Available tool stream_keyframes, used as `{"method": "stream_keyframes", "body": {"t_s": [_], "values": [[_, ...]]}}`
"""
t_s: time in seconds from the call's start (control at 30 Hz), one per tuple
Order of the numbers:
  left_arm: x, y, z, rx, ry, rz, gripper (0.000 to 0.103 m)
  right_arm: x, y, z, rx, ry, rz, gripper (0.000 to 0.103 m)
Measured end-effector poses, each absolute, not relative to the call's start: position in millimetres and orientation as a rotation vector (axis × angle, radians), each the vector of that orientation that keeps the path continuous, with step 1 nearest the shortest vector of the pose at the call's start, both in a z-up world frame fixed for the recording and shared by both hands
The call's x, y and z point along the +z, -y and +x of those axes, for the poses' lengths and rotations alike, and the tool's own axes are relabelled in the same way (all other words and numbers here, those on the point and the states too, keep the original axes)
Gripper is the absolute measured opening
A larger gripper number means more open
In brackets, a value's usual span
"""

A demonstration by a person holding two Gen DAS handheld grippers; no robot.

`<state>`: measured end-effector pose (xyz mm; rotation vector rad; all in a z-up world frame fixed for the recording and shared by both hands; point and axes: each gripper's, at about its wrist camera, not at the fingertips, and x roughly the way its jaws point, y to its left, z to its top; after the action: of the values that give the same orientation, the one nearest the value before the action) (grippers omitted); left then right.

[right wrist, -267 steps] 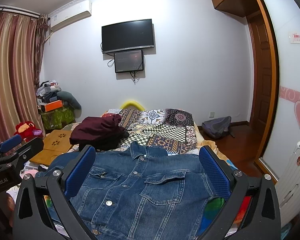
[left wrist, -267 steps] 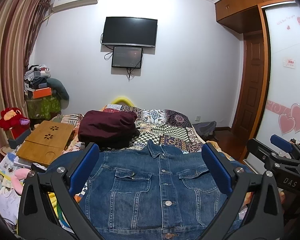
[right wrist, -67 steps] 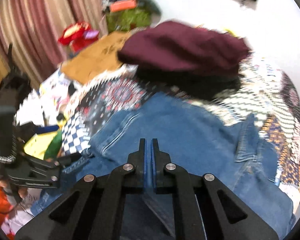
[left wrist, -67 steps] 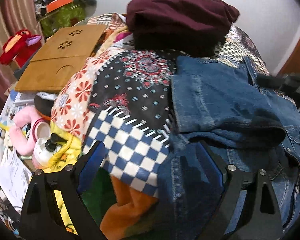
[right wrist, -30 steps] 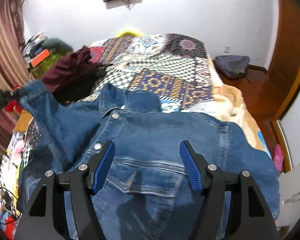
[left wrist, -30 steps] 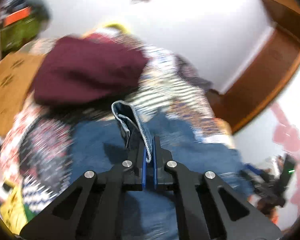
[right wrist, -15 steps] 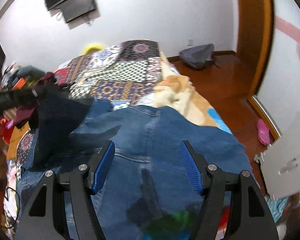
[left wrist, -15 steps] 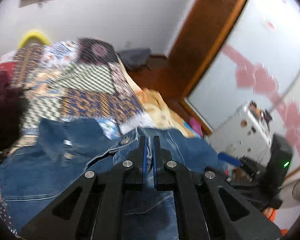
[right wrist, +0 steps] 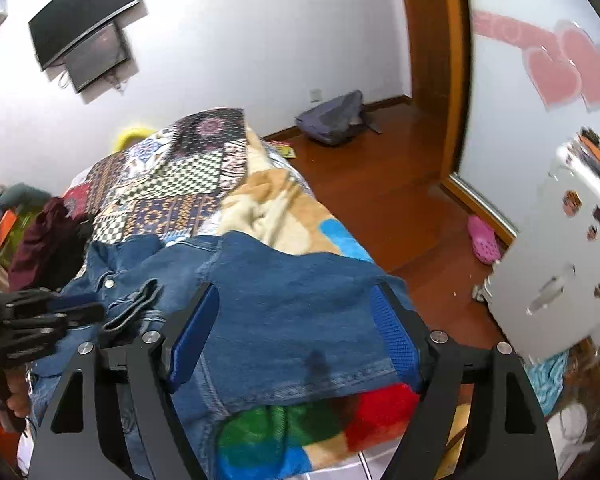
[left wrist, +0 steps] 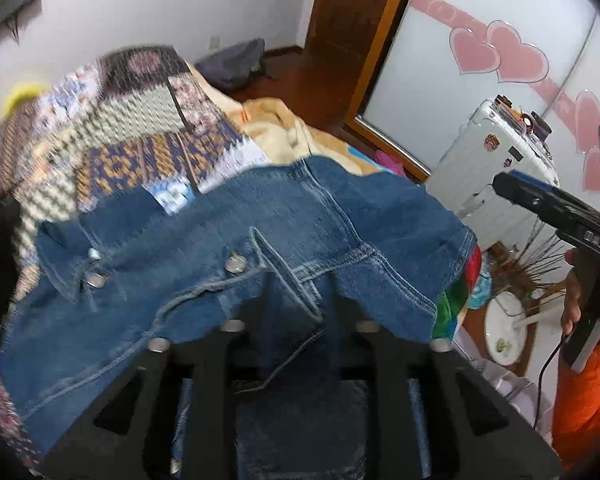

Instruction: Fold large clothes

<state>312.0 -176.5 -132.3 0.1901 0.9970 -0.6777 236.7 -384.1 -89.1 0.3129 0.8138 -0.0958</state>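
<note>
On the far left, a dark red garment (right wrist: 40,240) lies heaped on the patchwork bedspread (right wrist: 172,184). A television (right wrist: 84,8) hangs on the white wall beyond the bed.

A blue denim jacket (left wrist: 204,256) is spread across the near part of the bed, collar toward the left and one sleeve cuff folded over its front. The left gripper (left wrist: 296,316) points down at that cuff. Its jaws are opening, denim lies between them and drapes over the fingertips, and whether the pads touch the cloth cannot be told.

The right gripper (right wrist: 296,332) hangs over the jacket's right side, above the near hem. Its jaws are opening wide, with blue pads (right wrist: 192,332) on either side of flat denim and not pressing on it. A bright fleece blanket (right wrist: 300,428) shows under the hem.

Further right lies wooden floor (right wrist: 380,184) with a grey backpack (right wrist: 332,118) by the far wall, a pink slipper (right wrist: 482,240), then a white suitcase (left wrist: 496,168) beside a door with pink hearts (left wrist: 496,52).
</note>
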Motion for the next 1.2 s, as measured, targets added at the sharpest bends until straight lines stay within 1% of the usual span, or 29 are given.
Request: {"method": "stream_keyframes", "body": {"t_s": [0.03,0.1,0.13,0.3,0.47,0.57,0.67,0.83,0.93,0.97,1.0,1.1,1.13,1.2], "values": [[-125,172,309,-0.658,-0.962,0.198,0.056,-94,391,234,-0.1,-0.825,0.344,0.075],[-117,161,306,-0.613,-0.897,0.207,0.067,-104,403,229,-0.107,-0.845,0.413,0.075],[-113,154,306,-0.58,-0.871,0.216,0.07,-110,409,226,-0.112,-0.858,0.451,0.075],[-116,121,314,-0.455,-0.853,0.234,0.071,-142,435,213,-0.157,-0.926,0.612,0.075],[-140,91,322,-0.345,-0.905,0.229,0.071,-172,449,212,-0.148,-0.989,0.727,0.075],[-158,75,326,-0.306,-0.958,0.178,0.071,-192,459,216,-0.139,-1.018,0.815,0.075],[-174,62,329,-0.276,-1.01,0.13,0.071,-202,467,218,-0.131,-0.999,0.895,0.078],[-187,56,327,-0.263,-1.031,0.109,0.071,-205,479,223,-0.142,-0.948,0.933,0.077],[-189,53,327,-0.26,-1.036,0.089,0.071,-208,480,230,-0.184,-0.94,0.918,0.068],[-189,52,326,-0.255,-1.035,0.083,0.071,-208,480,233,-0.203,-0.941,0.904,0.058],[-189,51,326,-0.252,-1.033,0.077,0.071,-209,479,236,-0.231,-0.947,0.876,0.045],[-189,49,324,-0.253,-1.031,0.062,0.071,-208,477,244,-0.261,-0.941,0.849,0.034],[-188,49,323,-0.253,-1.029,0.061,0.071,-205,476,246,-0.272,-0.936,0.831,0.032],[-186,47,320,-0.25,-1.022,0.069,0.071,-194,470,248,-0.286,-0.92,0.784,0.024]]}}
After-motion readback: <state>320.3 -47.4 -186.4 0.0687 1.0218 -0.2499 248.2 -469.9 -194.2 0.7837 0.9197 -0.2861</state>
